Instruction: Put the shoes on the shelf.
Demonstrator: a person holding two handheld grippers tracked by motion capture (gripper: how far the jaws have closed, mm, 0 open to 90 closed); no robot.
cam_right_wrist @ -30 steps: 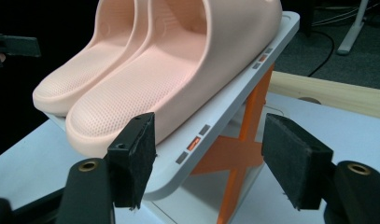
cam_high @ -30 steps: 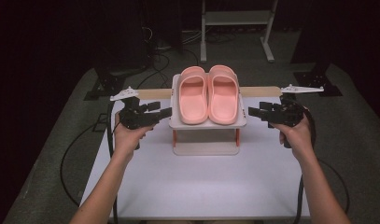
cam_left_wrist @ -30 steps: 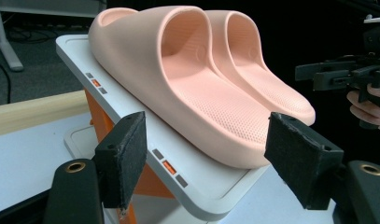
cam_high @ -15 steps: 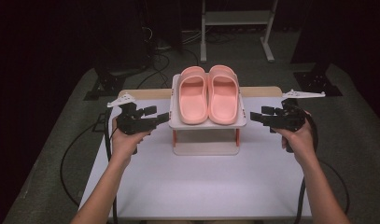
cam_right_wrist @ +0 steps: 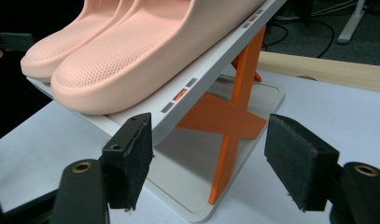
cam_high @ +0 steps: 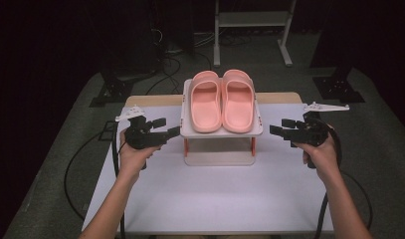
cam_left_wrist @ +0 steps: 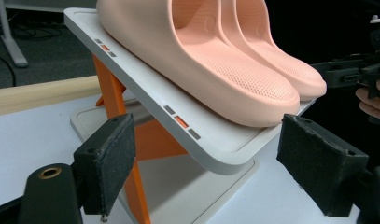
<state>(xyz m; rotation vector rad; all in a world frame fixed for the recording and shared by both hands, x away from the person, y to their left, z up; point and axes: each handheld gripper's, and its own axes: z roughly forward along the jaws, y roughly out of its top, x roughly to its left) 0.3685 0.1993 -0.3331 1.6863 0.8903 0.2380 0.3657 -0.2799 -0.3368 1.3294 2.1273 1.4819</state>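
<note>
Pair of soft salmon-pink foam slides [cam_high: 222,99] side by side on the tilted upper tray of a small light-grey plastic rack [cam_high: 190,130] with orange cross-braced legs [cam_right_wrist: 232,116], standing mid-table on the white tabletop [cam_high: 215,194]. Left black two-jaw gripper [cam_high: 172,132] just beside the tray's left edge, jaws spread wide and gripping nothing, tray corner between its pads in the left gripper view. Right black two-jaw gripper [cam_high: 277,130] near the tray's right edge, apart from it, jaws likewise wide and empty.
</note>
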